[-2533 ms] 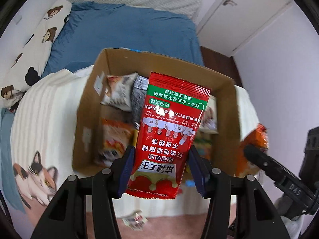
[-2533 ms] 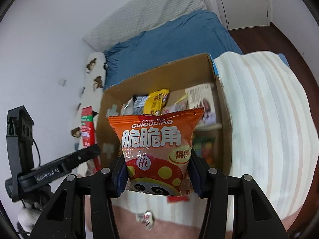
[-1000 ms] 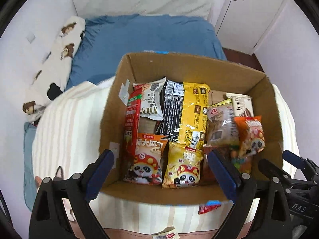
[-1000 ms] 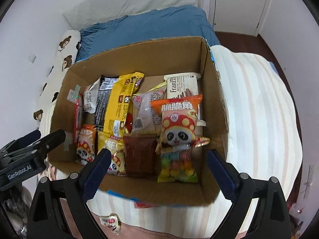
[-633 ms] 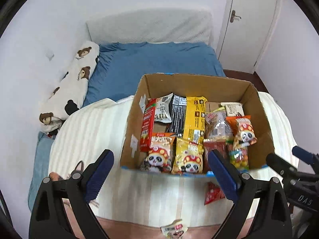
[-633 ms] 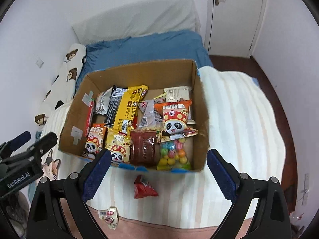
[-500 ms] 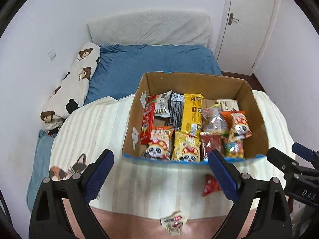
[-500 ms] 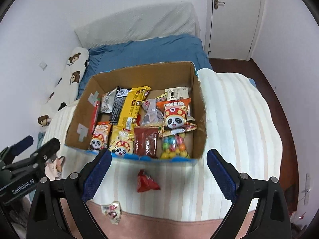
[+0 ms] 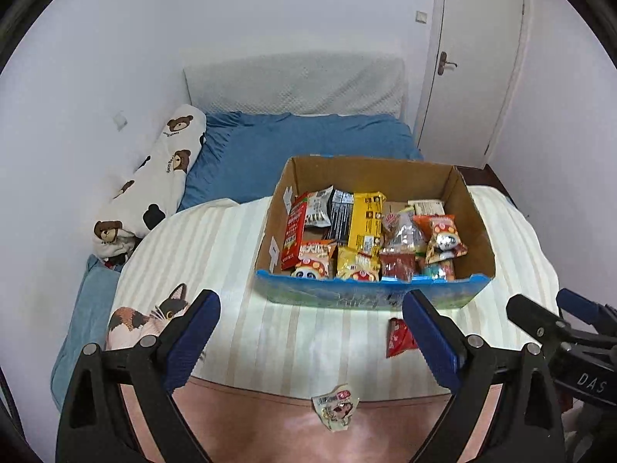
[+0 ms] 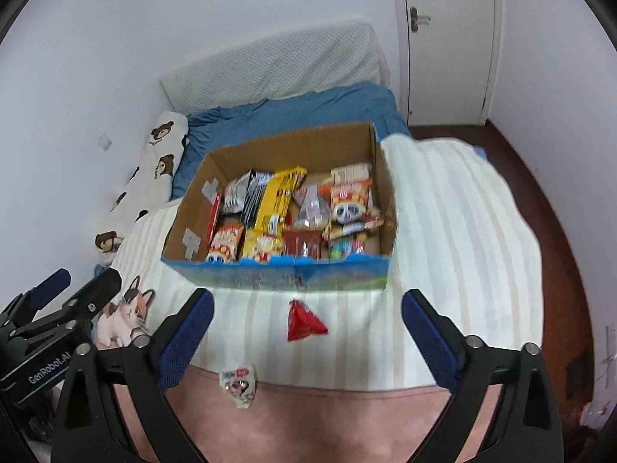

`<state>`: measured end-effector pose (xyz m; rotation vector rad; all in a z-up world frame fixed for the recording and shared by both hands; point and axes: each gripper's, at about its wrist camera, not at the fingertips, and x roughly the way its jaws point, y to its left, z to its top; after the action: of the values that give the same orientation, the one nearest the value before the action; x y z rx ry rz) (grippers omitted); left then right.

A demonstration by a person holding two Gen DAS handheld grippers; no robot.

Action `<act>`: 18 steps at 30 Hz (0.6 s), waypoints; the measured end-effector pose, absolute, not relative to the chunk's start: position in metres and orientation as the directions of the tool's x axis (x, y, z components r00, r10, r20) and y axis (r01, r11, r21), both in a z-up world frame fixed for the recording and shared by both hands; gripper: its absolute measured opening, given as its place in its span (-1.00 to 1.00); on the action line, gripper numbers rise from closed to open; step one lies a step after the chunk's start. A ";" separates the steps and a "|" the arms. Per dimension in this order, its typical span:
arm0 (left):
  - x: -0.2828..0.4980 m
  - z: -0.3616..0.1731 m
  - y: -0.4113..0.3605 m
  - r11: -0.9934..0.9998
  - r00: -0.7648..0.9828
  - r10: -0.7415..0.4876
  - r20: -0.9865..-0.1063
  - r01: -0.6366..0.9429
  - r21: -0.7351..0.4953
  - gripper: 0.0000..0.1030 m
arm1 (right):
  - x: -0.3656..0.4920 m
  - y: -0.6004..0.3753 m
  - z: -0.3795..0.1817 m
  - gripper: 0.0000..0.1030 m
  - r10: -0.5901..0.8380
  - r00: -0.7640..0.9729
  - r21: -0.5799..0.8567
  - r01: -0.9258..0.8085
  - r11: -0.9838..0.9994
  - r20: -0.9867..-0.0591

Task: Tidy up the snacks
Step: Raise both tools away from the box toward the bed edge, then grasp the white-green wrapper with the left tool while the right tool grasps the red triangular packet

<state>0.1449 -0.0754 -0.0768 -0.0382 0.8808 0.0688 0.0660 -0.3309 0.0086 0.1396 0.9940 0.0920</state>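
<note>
A cardboard box [image 9: 368, 297] with a blue printed front stands on the striped blanket, filled with upright snack packets; it also shows in the right wrist view [image 10: 277, 276]. A small red packet [image 9: 399, 337] lies on the blanket just in front of the box, seen too in the right wrist view [image 10: 304, 324]. A small white packet [image 9: 335, 409] lies nearer, on the pink edge, also in the right wrist view [image 10: 239, 384]. My left gripper [image 9: 312, 339] is open and empty, held back from the box. My right gripper [image 10: 306, 339] is open and empty beside it.
The striped blanket [image 9: 216, 254] with a cat print covers the bed's near end. A blue sheet [image 9: 308, 139] and a bear-print pillow [image 9: 154, 181] lie beyond. A white door [image 9: 474, 61] is at the back right, wooden floor [image 10: 555, 231] to the right.
Both grippers let go of their packets into the box, opened wide, then drew back and up. The box now sits farther away and the two loose packets show in front.
</note>
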 end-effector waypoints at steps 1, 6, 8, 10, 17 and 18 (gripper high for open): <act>0.144 -0.083 -0.075 0.997 0.622 0.046 -0.782 -0.078 -0.003 0.88 | 0.065 -0.334 0.001 0.97 0.163 0.526 0.185 -0.010 0.983 -0.835; 0.144 -0.132 -0.070 0.994 0.515 0.046 -0.856 -0.110 -0.013 0.88 | 0.076 -0.345 -0.056 0.97 0.252 0.411 0.279 0.006 0.960 -0.876; 0.143 -0.160 -0.066 0.991 0.463 0.061 -0.884 -0.135 -0.003 0.88 | 0.082 -0.346 -0.082 0.96 0.272 0.380 0.296 0.006 0.955 -0.884; 0.142 -0.186 -0.062 0.987 0.417 0.064 -0.907 -0.158 -0.003 0.88 | 0.089 -0.344 -0.105 0.96 0.268 0.363 0.287 -0.003 0.958 -0.892; 0.146 -0.256 -0.054 0.974 0.279 0.084 -0.957 -0.225 0.020 0.88 | 0.128 -0.326 -0.170 0.84 0.261 0.324 0.264 -0.035 0.964 -0.909; 0.148 -0.263 -0.053 0.972 0.264 0.082 -0.961 -0.234 0.018 0.88 | 0.135 -0.322 -0.178 0.81 0.261 0.318 0.261 -0.042 0.964 -0.911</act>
<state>0.1476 -0.0529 -0.2633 -0.1367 1.2867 0.2140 0.1349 -0.3225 -0.1781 0.2033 1.2329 0.2012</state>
